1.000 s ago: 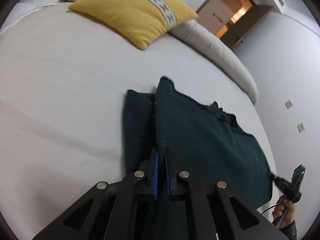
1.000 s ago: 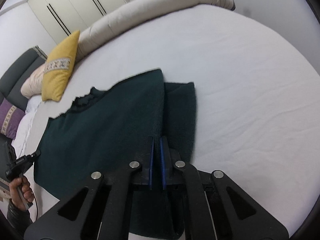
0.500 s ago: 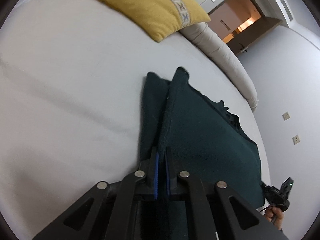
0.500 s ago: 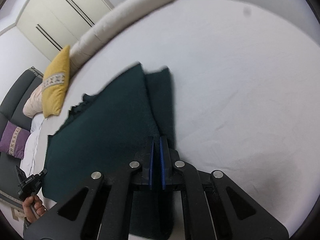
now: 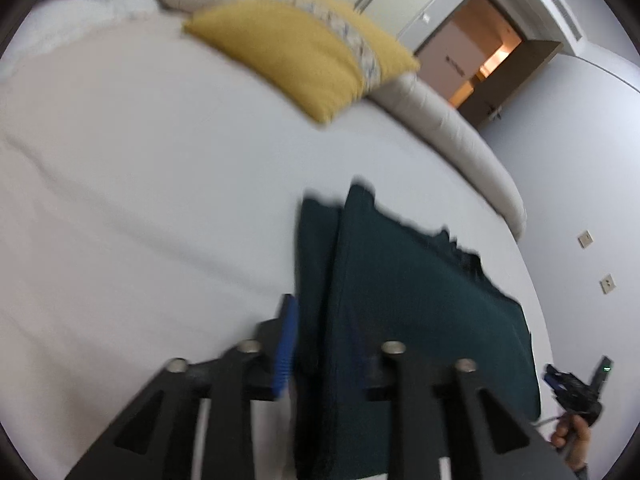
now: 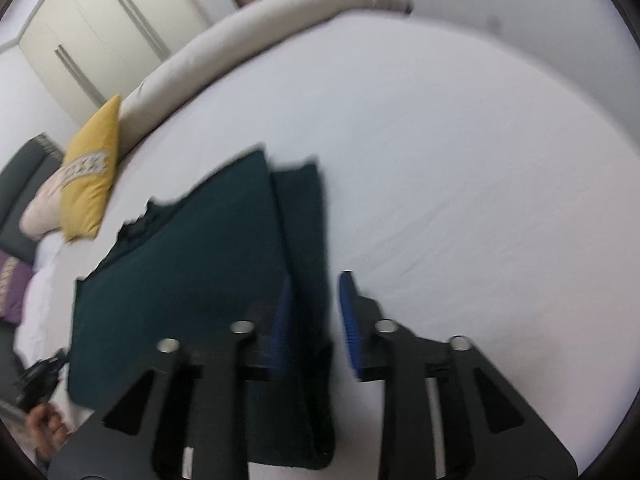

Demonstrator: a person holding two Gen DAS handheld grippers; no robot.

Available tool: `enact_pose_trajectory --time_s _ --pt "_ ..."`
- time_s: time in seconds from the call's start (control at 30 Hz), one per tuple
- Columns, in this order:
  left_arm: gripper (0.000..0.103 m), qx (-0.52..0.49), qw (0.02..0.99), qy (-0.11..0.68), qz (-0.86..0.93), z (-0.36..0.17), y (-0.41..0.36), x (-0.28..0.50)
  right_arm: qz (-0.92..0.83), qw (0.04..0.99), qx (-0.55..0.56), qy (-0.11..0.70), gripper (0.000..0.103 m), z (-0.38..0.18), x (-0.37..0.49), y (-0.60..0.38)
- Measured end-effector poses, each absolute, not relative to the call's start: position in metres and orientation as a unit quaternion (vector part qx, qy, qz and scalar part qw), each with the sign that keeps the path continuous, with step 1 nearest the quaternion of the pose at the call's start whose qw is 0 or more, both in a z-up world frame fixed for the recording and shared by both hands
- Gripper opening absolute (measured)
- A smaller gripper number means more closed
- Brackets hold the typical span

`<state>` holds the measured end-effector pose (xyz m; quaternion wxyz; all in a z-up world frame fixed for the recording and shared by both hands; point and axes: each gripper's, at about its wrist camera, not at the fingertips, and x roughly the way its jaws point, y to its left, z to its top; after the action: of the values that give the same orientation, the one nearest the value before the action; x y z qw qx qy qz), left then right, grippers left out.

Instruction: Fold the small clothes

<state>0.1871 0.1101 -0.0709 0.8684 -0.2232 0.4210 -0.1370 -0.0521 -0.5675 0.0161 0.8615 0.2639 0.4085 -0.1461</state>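
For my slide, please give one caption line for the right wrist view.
Right gripper, jaws just opened, releases the folded edge of the dark green garment on the white bed.

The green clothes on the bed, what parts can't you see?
- Dark green garment: near hem hidden behind the left gripper, left wrist view.
- Its collar: smeared by blur, right wrist view.
- Right gripper: the fold's near end is cut off by the picture's bottom edge.
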Motion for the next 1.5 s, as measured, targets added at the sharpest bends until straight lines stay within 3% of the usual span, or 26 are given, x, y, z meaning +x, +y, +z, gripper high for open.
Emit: enact_pose_trajectory --time_s 0.07,0.1,0.2,0.4,0.47,0.63,0.73,0.83,0.93,1.07,1.13,1.17,1.2,1.27,1.5 --pt "0.037 -0.187 0.886 0.402 -0.139 -0.053 0.097 0.192 -0.149 0.873 0.260 0.385 0.043 0.036 -0.048 -0.564" --pt "0.043 -0.166 0.892 0.396 -0.143 -0.045 0.084 0.199 -0.122 0.879 0.266 0.375 0.043 0.045 -0.038 -0.559" --pt "0.044 -0.131 0.896 0.392 -0.162 -0.042 0.049 0.218 -0.043 0.881 0.280 0.380 0.043 0.052 0.000 -0.537" --pt "0.044 -0.087 0.879 0.437 -0.170 -0.078 -0.012 0.274 0.038 0.835 0.347 0.425 0.043 -0.001 0.085 -0.504" --pt "0.044 -0.086 0.874 0.453 -0.157 -0.094 -0.007 0.277 0.020 0.821 0.362 0.441 0.035 -0.024 0.094 -0.506" --pt "0.041 -0.125 0.875 0.425 -0.197 -0.106 0.023 0.264 0.032 0.824 0.431 0.367 0.010 -0.049 0.068 -0.551" --pt "0.031 -0.160 0.867 0.426 -0.206 -0.108 0.042 0.265 0.005 0.823 0.472 0.315 0.009 -0.056 0.039 -0.591" --pt "0.032 -0.181 0.866 0.422 -0.198 -0.099 0.063 0.254 -0.049 0.816 0.499 0.287 0.017 -0.055 0.008 -0.627" --pt "0.053 -0.190 0.886 0.399 -0.141 -0.087 0.095 0.231 -0.088 0.829 0.475 0.282 0.018 -0.041 -0.020 -0.644" --pt "0.058 -0.261 0.868 0.407 -0.114 -0.090 0.138 0.210 -0.106 0.843 0.447 0.278 0.019 -0.019 -0.042 -0.640" --pt "0.064 -0.295 0.847 0.421 -0.135 -0.096 0.145 0.204 -0.085 0.852 0.433 0.282 0.026 -0.006 -0.040 -0.618" --pt "0.066 -0.309 0.834 0.433 -0.150 -0.100 0.145 0.202 -0.069 0.857 0.424 0.285 0.035 0.001 -0.038 -0.605" --pt "0.069 -0.326 0.814 0.449 -0.171 -0.107 0.142 0.202 -0.047 0.862 0.413 0.290 0.052 0.008 -0.034 -0.589" --pt "0.072 -0.337 0.793 0.468 -0.194 -0.115 0.134 0.205 -0.008 0.869 0.400 0.292 0.064 0.019 -0.022 -0.556" --pt "0.076 -0.331 0.765 0.505 -0.226 -0.116 0.107 0.227 0.173 0.829 0.371 0.381 0.065 0.012 0.033 -0.429"
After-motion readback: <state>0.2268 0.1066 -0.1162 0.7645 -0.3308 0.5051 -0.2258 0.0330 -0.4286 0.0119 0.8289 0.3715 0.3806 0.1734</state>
